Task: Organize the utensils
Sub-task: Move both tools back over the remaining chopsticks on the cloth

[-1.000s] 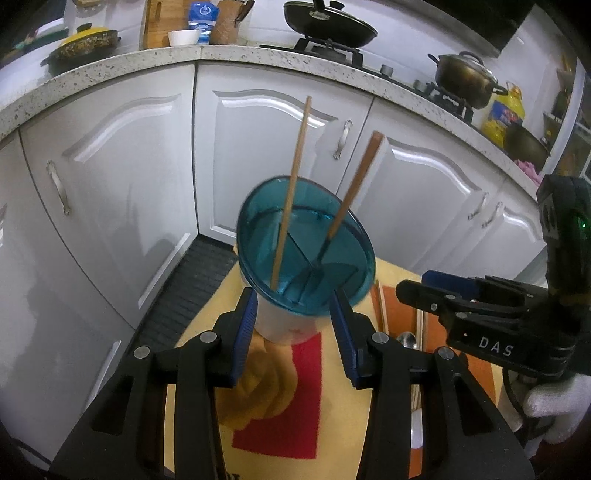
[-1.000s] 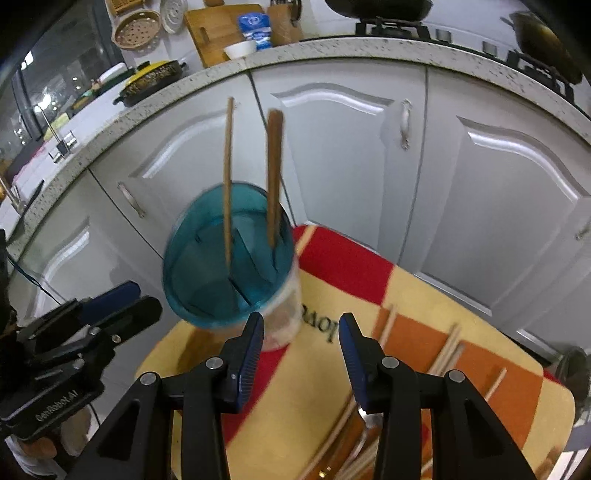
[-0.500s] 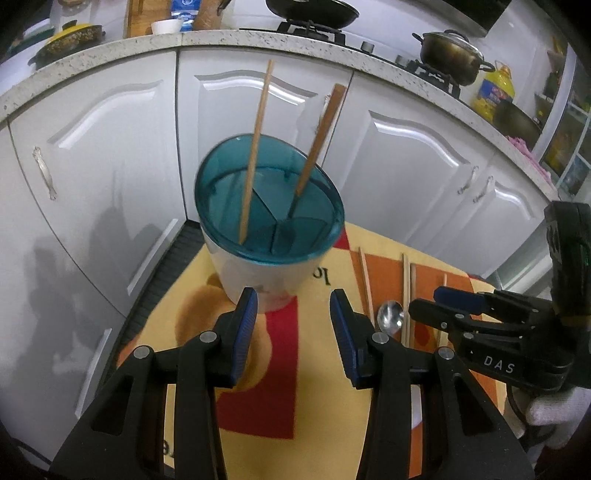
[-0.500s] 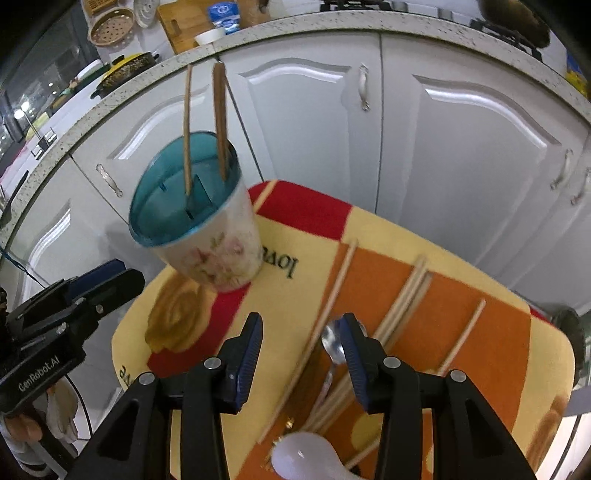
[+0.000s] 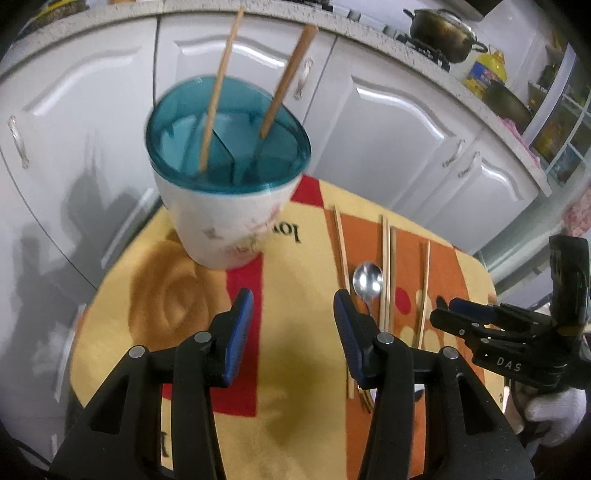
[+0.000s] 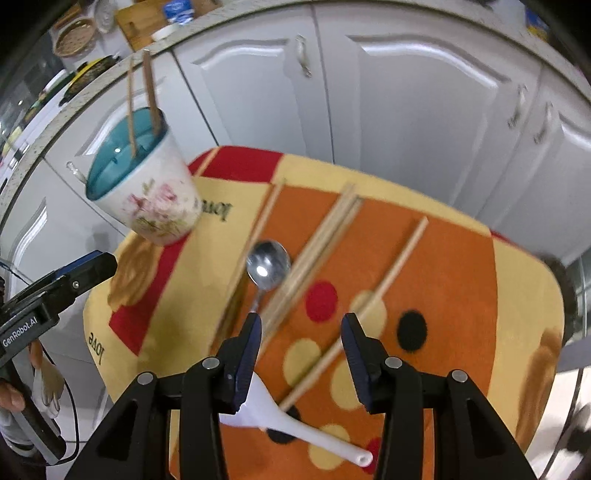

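Lying loose on the mat (image 6: 517, 280) are the utensils not yet sorted: a metal spoon (image 6: 267, 264) with its bowl up near the middle, a single chopstick (image 6: 255, 240) just left of it, a pair of chopsticks (image 6: 317, 243) touching each other just right of it, and one more chopstick (image 6: 373, 295) further right, set apart from the pair. All of these run roughly the same slanted way. A white spoon (image 6: 295, 424) lies nearest the right gripper (image 6: 301, 343), partly under its left finger.

White cabinets (image 6: 406, 92) stand close behind the mat, with a speckled counter (image 5: 388, 40) above them carrying a pot (image 5: 443, 31) and a yellow bottle (image 5: 485, 72). Nothing lies between either gripper and the loose pieces.

The cup (image 5: 221, 221), white with a flower print and a teal divided insert (image 5: 225, 147), stands at the mat's far left corner. Two wooden sticks rise from it: a thin chopstick (image 5: 219, 81) in one section and a thicker handle (image 5: 290, 74) in the neighbouring one, both leaning slightly right in the left view. In the right view a clear handle (image 6: 75, 173) pokes over the rim at the left side; I cannot tell what it belongs to.

The left gripper (image 5: 293, 325) hangs above bare mat below the cup, jaws spread and empty. The right gripper hovers over the spoon's handle and the chopstick pair, jaws likewise spread, gripping nothing.
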Tool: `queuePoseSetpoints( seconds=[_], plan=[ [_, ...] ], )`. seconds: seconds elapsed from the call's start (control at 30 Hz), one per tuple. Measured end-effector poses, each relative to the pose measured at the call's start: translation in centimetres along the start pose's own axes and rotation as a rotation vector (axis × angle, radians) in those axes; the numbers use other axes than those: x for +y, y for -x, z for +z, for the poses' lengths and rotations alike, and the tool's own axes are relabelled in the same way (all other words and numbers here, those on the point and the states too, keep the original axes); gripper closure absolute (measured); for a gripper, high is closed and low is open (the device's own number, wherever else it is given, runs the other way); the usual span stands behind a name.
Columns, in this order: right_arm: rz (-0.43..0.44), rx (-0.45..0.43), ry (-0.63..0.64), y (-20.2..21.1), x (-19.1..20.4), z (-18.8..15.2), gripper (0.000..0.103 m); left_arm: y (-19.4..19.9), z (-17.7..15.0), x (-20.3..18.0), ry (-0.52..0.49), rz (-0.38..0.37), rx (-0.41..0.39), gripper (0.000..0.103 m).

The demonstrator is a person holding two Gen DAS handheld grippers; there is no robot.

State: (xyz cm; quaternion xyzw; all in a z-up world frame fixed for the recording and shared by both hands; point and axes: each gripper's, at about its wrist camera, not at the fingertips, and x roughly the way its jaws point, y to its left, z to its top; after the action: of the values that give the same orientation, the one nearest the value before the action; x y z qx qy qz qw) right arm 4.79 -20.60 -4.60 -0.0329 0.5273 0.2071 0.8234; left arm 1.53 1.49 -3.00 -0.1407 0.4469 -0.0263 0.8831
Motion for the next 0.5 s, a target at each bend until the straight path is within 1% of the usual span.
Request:
queuePoseSetpoints(
  seconds=[0.1, 0.27, 0.37, 0.5],
  plan=[
    [0.001, 0.019, -0.022, -0.5, -0.8, -0.6, 0.06, -0.6, -0.4, -0.4, -0.008, -0.008, 0.018, 0.059],
    [-0.009, 0.027, -0.059, -1.1, -2.1, -0.9, 0.06, -2.2, -1.2, -1.2, -0.033, -0.079, 0.068, 0.059],
    [-0.016, 0.036, -0.088, -1.5, -3.1, -1.1, 0.06, -3.5, -1.5, -1.9, -0.055, -0.083, 0.103, 0.06],
    [0.002, 0.049, -0.121, -2.0, -4.1, -1.3, 0.06, -5.3, -1.4, -3.1, -0.085, -0.097, 0.138, 0.064]
  ],
)
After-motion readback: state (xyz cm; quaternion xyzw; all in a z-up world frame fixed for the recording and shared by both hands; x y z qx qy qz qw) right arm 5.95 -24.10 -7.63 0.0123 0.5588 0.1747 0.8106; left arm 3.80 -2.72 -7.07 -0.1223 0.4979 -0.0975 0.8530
